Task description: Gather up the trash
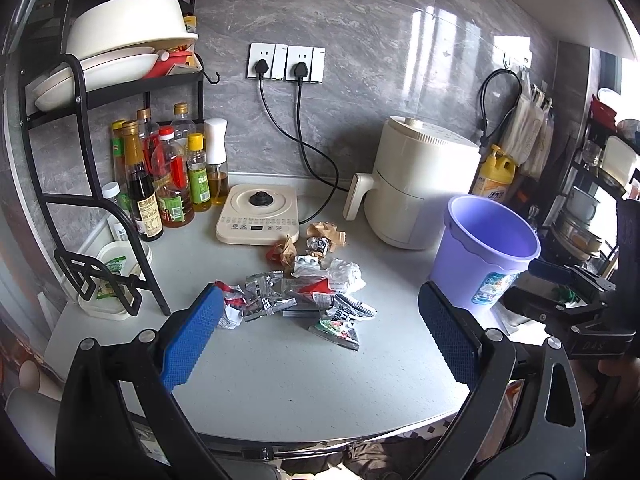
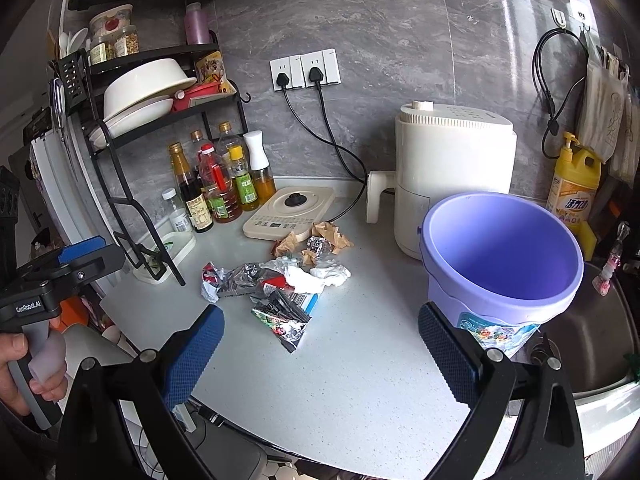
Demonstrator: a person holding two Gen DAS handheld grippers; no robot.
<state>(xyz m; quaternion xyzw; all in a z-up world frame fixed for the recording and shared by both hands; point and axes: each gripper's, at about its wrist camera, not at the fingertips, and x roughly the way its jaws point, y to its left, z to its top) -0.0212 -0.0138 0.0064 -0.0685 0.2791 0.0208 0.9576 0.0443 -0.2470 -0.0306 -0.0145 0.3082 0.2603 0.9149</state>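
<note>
Both claws wide apart, empty. Wrappers [image 1: 296,300] heaped on table [image 1: 280,380], dead ahead of our left claw [image 1: 320,328]. From right claw [image 2: 320,344], pile ahead-left, bucket [image 2: 500,256] ahead-right. Left nearer, we judge.

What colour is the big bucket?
The bucket is light purple, clearest in the right wrist view.
</note>
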